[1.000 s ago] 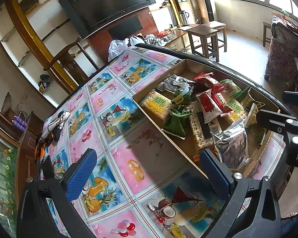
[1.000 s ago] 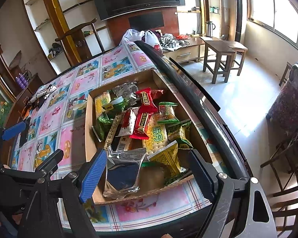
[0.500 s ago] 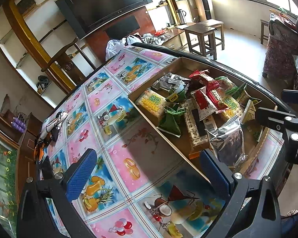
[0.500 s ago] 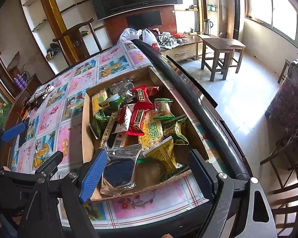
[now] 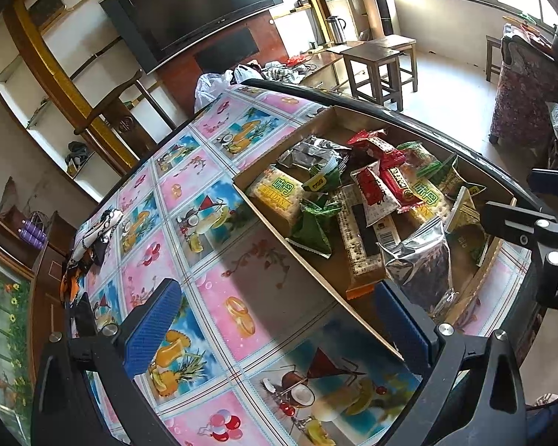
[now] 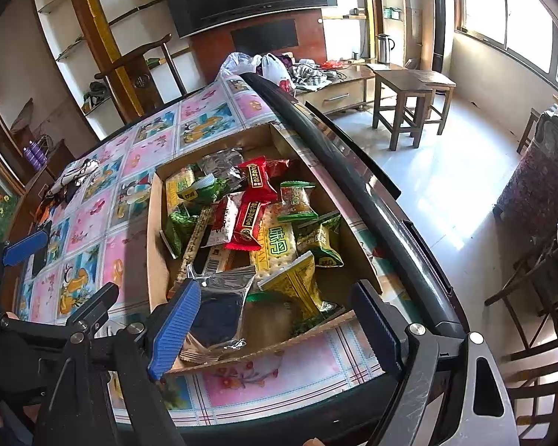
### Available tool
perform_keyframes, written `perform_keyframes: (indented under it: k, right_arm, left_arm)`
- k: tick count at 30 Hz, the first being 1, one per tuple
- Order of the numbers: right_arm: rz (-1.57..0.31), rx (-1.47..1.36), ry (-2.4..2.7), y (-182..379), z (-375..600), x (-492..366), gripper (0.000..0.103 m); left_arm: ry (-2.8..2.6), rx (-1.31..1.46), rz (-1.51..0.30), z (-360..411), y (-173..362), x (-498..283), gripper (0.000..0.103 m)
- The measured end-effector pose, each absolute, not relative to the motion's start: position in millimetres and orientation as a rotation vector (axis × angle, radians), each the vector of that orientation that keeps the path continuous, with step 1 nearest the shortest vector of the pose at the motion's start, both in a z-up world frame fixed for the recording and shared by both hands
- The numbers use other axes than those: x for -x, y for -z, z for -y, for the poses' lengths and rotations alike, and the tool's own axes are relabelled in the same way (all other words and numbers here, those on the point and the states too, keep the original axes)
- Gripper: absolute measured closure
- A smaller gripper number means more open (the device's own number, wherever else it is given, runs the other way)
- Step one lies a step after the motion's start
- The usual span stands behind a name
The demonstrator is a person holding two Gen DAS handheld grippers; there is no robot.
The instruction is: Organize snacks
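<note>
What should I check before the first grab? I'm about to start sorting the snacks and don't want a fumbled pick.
1. Right gripper open and holding nothing: ok.
2. Left gripper open and holding nothing: ok; it hangs over the tablecloth, beside the box.
3. A packet within the right gripper's line: ok; the silver packet lies at the near end of the cardboard box, just ahead of the fingers.
4. Silver packet free of the pile: cannot tell; a yellow packet lies close beside it.
5. Grippers apart from each other: ok; each shows at the edge of the other's view.
6. A sorted spot for the snacks: cannot tell.
</note>
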State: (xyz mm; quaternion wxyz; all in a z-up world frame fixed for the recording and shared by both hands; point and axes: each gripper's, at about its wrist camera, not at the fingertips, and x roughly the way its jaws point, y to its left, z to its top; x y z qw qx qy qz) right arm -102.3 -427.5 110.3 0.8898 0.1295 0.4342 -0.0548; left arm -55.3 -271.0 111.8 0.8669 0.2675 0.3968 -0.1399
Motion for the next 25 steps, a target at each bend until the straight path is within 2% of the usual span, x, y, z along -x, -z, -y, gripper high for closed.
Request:
perform_keyframes:
  k: [25]
  right_arm:
    - [-0.907,-0.262,0.112,-106.2,429.2,99.1,0.016]
  left_arm:
    - [0.348,-0.494,-0.871,267.2,-109.7,49.2,0.0]
